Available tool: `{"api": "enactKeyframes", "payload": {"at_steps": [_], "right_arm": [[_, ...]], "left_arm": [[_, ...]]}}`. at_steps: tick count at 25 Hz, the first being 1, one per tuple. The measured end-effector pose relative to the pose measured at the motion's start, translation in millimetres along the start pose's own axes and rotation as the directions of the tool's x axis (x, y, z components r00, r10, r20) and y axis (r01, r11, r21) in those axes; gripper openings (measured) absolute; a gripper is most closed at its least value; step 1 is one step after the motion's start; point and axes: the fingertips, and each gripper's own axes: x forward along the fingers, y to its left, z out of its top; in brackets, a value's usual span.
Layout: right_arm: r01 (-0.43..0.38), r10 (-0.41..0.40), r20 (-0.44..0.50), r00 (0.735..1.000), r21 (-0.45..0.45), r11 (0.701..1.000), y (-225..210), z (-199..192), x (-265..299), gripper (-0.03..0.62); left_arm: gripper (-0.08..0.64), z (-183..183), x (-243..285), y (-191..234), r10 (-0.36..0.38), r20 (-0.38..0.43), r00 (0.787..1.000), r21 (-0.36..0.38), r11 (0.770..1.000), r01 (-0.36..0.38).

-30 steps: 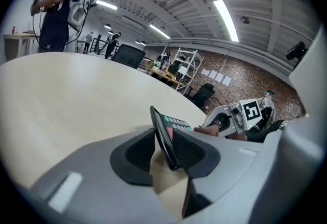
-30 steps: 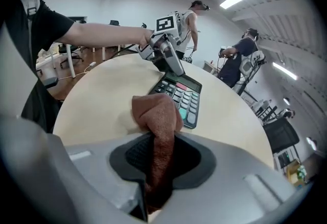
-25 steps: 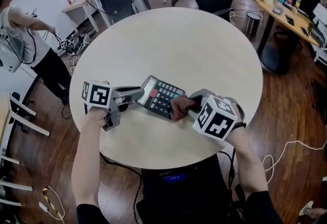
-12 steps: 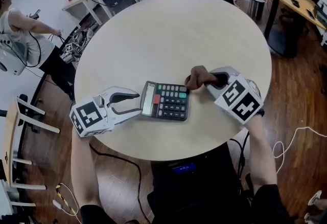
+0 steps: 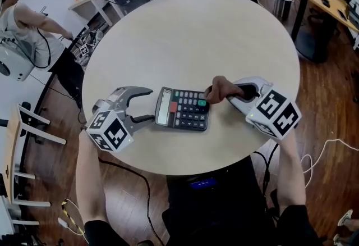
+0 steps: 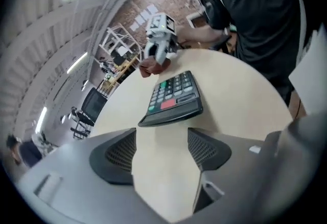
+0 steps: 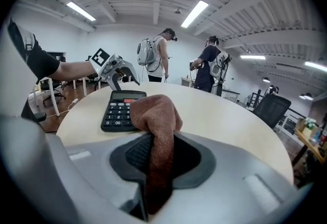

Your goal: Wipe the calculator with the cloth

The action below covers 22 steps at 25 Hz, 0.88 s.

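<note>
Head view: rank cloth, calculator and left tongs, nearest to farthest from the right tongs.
1. The cloth, clamped in the right tongs.
2. The calculator, just left of the cloth.
3. The left tongs, jaws just opened and empty, at the calculator's left end.

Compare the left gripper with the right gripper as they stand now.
The left gripper is open, its jaws having just opened, nothing between them; the right gripper is shut on the brown cloth. The left sits off the calculator's display end, the right at its keypad end. Both point toward the calculator.
</note>
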Motion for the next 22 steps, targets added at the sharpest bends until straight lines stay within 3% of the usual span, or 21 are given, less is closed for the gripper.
{"api": "enactKeyframes", "payload": {"at_steps": [2,4,7,8,9,12,15,17,19,20,22], "right_arm": [[-0.007,0.007,0.003,1.0,0.008,1.0,1,0,1,0.083],[-0.007,0.007,0.005,1.0,0.015,1.0,0,0,1,0.084],[0.001,-0.001,0.016,1.0,0.028,1.0,-3,1,-3,0.083],[0.002,-0.003,0.021,1.0,0.032,0.999,-4,1,-4,0.083],[0.002,-0.003,0.026,1.0,0.036,0.999,-5,1,-6,0.084],[0.004,-0.008,0.058,0.998,0.067,0.998,-12,1,-10,0.083],[0.022,-0.051,0.165,0.985,0.176,0.984,-26,14,-16,0.084],[0.014,-0.104,0.294,0.95,0.291,0.957,-35,33,-29,0.084],[-0.025,-0.139,0.412,0.901,0.368,0.93,-35,53,-44,0.084],[-0.046,-0.136,0.449,0.883,0.373,0.927,-31,64,-47,0.083],[-0.088,-0.086,0.483,0.872,0.327,0.941,-12,84,-40,0.084]], "left_arm": [[0.327,3,9,-2,0.029,-0.058,0.998,0.155,0.988,-0.019],[0.325,9,15,-1,0.07,-0.074,0.995,0.264,0.963,-0.049],[0.246,18,24,-1,0.116,-0.095,0.989,0.361,0.93,-0.075],[0.184,20,26,-2,0.133,-0.102,0.986,0.375,0.923,-0.086],[0.169,24,27,-3,0.151,-0.107,0.983,0.376,0.921,-0.101],[0.121,35,27,5,0.183,-0.138,0.973,0.302,0.944,-0.134],[0.07,41,22,23,0.183,-0.183,0.966,0.12,0.979,-0.163],[0.056,43,21,33,0.192,-0.225,0.955,0.034,0.981,-0.19],[0.049,47,27,36,0.199,-0.258,0.946,0.003,0.979,-0.205],[0.049,52,31,36,0.193,-0.257,0.947,-0.019,0.979,-0.204],[0.049,62,39,36,0.176,-0.242,0.954,-0.063,0.979,-0.196]]}}
